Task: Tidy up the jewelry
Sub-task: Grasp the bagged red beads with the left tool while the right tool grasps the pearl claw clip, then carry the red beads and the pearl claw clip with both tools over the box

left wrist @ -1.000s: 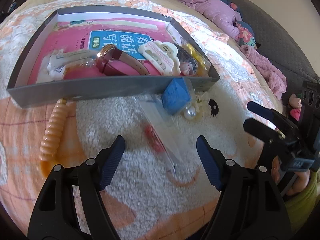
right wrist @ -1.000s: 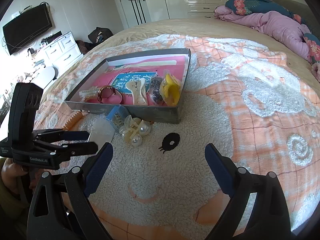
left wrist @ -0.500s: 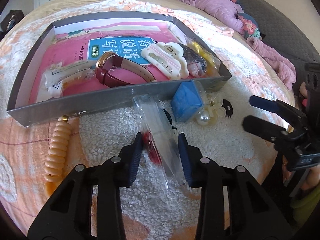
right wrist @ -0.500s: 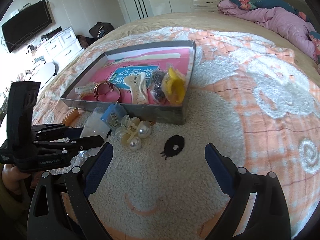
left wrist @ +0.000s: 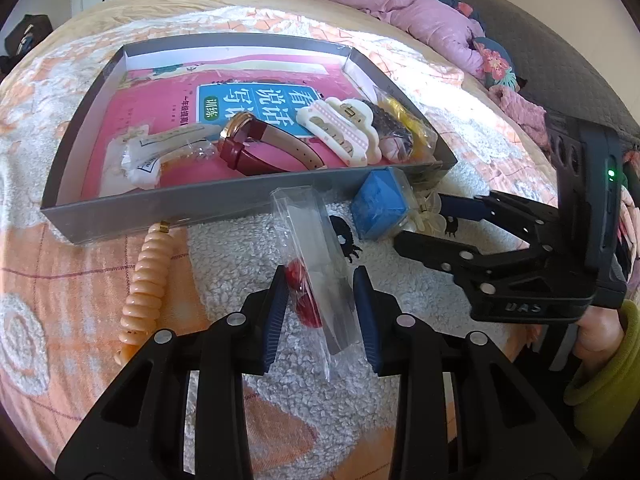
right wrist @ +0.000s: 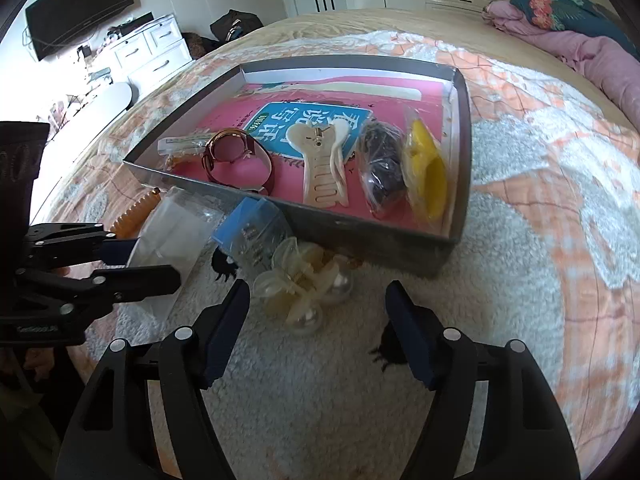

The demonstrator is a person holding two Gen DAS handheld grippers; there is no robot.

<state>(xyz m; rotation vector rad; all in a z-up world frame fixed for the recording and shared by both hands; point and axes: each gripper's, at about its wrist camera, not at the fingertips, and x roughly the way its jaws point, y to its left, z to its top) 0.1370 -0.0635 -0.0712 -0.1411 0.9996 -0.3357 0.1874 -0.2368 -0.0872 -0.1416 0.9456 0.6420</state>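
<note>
My left gripper [left wrist: 320, 292] is closing on a clear packet [left wrist: 316, 248] with something red inside, and both pads touch its sides. The packet's far end leans toward the wall of the grey tray [left wrist: 160, 204]. In the right wrist view, my right gripper [right wrist: 318, 287] is closing around a pearl hair clip [right wrist: 304, 292] that lies on the blanket at its tips, pads not touching it. A small blue box [right wrist: 248, 220] sits just left of the clip against the tray [right wrist: 360, 236]. The tray holds a red-strapped watch [left wrist: 256, 148], a white claw clip [left wrist: 344, 132] and bagged items.
An orange spiral hair tie [left wrist: 146, 276] lies on the blanket left of the packet, by the tray's near wall. A pink book lines the tray floor. Pink bedding [left wrist: 420, 16] is heaped at the far right. A hand in a green sleeve [left wrist: 608, 368] holds the right gripper.
My left jaws closed onto the clear packet and raised its far end. The right gripper moved forward and down to the pearl clip, and its jaws narrowed.
</note>
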